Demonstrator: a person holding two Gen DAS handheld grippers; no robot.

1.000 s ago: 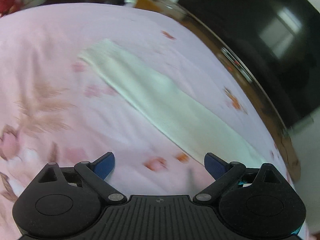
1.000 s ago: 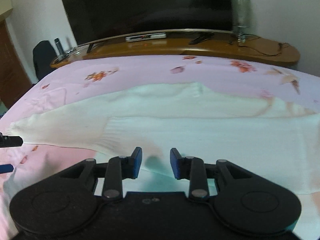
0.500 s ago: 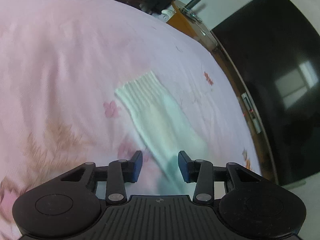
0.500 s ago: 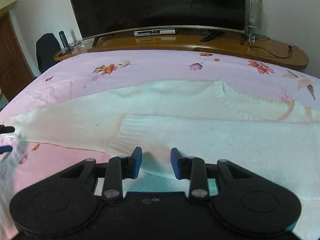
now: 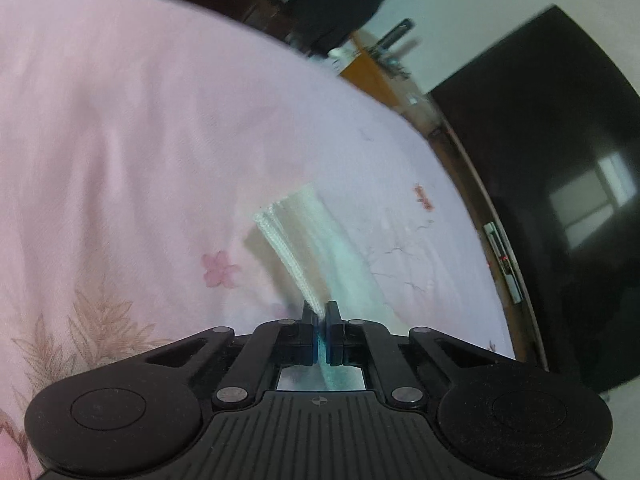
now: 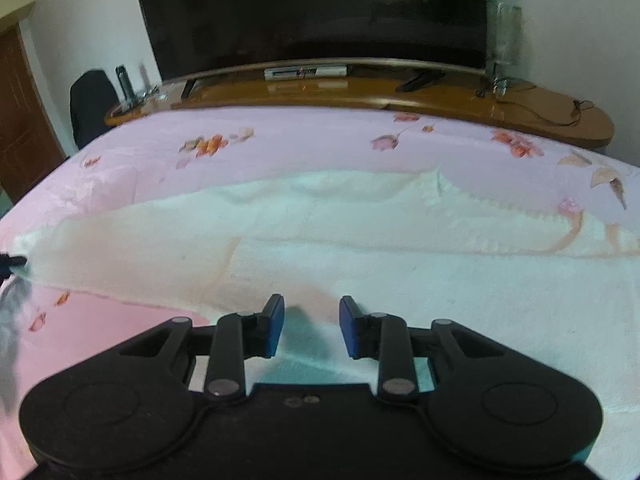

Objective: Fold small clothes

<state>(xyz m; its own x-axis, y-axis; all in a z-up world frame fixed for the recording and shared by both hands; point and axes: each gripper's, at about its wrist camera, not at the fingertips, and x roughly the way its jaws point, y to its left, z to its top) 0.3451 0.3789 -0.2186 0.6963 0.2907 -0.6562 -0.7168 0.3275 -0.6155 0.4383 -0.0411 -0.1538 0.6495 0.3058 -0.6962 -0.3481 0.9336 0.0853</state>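
A white knit sweater (image 6: 360, 248) lies spread flat on a pink flowered bedsheet (image 6: 304, 144). Its left sleeve (image 6: 120, 256) stretches to the left. In the left wrist view my left gripper (image 5: 320, 312) is shut on the ribbed cuff of that sleeve (image 5: 296, 232), which rises a little off the sheet (image 5: 120, 140). The tip of the left gripper (image 6: 10, 262) shows at the sleeve end in the right wrist view. My right gripper (image 6: 311, 316) is open and hovers over the sweater's lower hem near the sleeve, holding nothing.
A wooden TV bench (image 6: 360, 92) with a large dark TV (image 6: 312, 12) runs along the far side of the bed. A dark chair (image 6: 90, 104) stands at the far left corner. A set-top box (image 6: 304, 73) and cables lie on the bench.
My left gripper has moved to the sleeve cuff and closed on it, lifting the cuff edge. My right gripper has stayed open over the hem and shifted only slightly.
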